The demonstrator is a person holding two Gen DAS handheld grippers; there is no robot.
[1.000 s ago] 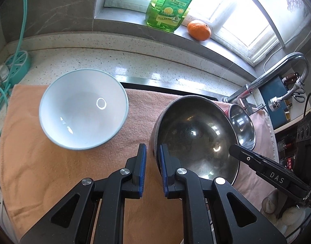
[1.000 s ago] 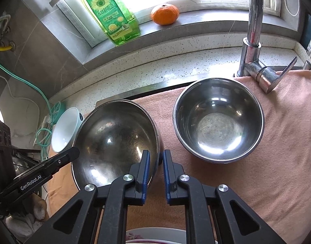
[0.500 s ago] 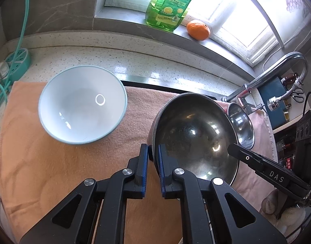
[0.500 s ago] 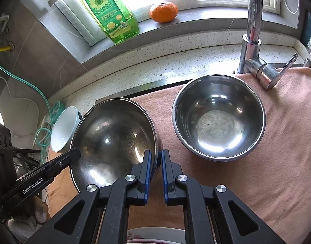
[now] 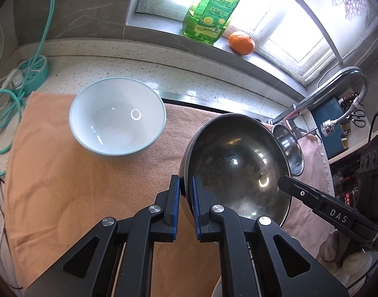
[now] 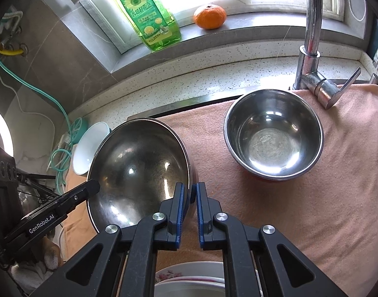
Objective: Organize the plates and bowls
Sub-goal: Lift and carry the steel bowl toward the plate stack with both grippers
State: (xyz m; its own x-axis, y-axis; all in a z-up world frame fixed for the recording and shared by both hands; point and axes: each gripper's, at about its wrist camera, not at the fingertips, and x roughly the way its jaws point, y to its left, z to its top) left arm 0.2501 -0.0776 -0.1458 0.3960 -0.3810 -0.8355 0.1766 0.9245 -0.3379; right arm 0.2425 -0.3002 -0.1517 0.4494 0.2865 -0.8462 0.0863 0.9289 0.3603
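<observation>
Fingers [image 5: 174, 198] of the left gripper [image 5: 186, 199] and right gripper [image 6: 189, 201] pinched opposite rims of the large steel bowl [image 6: 139, 170], tilted above the orange towel [image 6: 275, 210].

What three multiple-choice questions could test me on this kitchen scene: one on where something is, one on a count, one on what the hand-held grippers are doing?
1. Where is the orange?
A. In the white bowl
B. On the window sill beside the green detergent bottle
C. On the towel

2. How many steel bowls are in view?
A. One
B. Two
C. Four

3. How is the large steel bowl held?
A. Both grippers pinch its rim
B. Only the right one grips it
C. It lies untouched

Answers: 1 B, it sits on the sill by the bottle. 2 B, the large one and the small steel bowl on the towel. 3 A, the left hand-held gripper and right hand-held gripper each close on opposite rims.
</observation>
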